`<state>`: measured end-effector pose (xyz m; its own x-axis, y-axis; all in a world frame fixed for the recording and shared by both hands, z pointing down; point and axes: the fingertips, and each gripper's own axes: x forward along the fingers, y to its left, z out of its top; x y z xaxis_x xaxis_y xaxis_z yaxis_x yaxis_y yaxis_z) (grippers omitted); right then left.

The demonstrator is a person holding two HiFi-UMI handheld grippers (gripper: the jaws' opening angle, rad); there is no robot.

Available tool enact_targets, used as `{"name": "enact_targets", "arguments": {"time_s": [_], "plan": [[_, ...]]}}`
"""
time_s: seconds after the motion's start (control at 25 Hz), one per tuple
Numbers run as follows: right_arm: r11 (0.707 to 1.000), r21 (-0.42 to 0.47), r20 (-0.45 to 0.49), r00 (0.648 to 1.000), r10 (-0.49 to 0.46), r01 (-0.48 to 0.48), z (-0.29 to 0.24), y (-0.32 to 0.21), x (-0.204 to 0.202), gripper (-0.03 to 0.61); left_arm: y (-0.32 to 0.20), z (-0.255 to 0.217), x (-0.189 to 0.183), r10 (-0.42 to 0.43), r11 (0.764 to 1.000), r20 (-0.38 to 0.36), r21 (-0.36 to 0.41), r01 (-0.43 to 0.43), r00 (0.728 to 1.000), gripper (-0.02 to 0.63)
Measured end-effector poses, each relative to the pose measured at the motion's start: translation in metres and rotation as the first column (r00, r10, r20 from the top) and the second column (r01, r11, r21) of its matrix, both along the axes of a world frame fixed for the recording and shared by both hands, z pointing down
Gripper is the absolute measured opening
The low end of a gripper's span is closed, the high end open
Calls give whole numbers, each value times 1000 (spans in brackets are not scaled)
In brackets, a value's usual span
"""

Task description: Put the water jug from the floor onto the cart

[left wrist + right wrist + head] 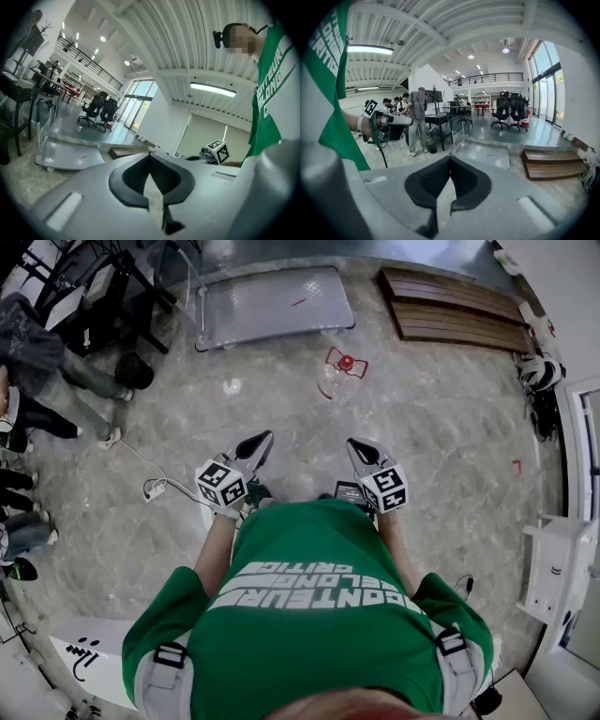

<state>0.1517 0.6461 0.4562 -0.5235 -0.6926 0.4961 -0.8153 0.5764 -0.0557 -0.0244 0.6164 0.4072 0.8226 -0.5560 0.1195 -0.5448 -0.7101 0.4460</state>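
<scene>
The clear water jug (336,374), with a red cap and a red handle, stands on the stone floor ahead of me. Beyond it lies the flat metal cart (272,304), also visible low in the left gripper view (65,155) and in the right gripper view (482,154). My left gripper (259,441) and right gripper (358,448) are held side by side in front of my chest, well short of the jug. Both are shut and hold nothing: the left's tips (150,157) meet, and so do the right's (450,160). The jug is hidden in both gripper views.
A stack of wooden boards (459,310) lies at the back right. People (42,390) stand at the left beside desks and chairs. A white cable with a plug (155,488) trails on the floor near my left. White furniture (562,568) lines the right wall.
</scene>
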Motion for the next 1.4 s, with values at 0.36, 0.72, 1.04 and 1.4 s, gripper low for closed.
{"name": "enact_targets", "arguments": {"time_s": [0.36, 0.72, 1.04, 1.4], "plan": [[1000, -1, -2, 1000, 1, -1, -1, 2, -15, -8, 5, 2, -14, -3, 1000, -11, -4, 3, 1000, 9], [999, -17, 14, 999, 51, -50, 1, 5, -29, -8, 14, 7, -37, 17, 999, -44, -38, -19, 999, 9], [997, -29, -19, 997, 72, -72, 2, 9, -54, -8, 17, 12, -66, 37, 998, -86, -49, -41, 996, 14], [990, -41, -75, 988, 133, -136, 0, 23, -76, -8, 21, 19, -104, 92, 993, -117, -63, -100, 989, 14]]}}
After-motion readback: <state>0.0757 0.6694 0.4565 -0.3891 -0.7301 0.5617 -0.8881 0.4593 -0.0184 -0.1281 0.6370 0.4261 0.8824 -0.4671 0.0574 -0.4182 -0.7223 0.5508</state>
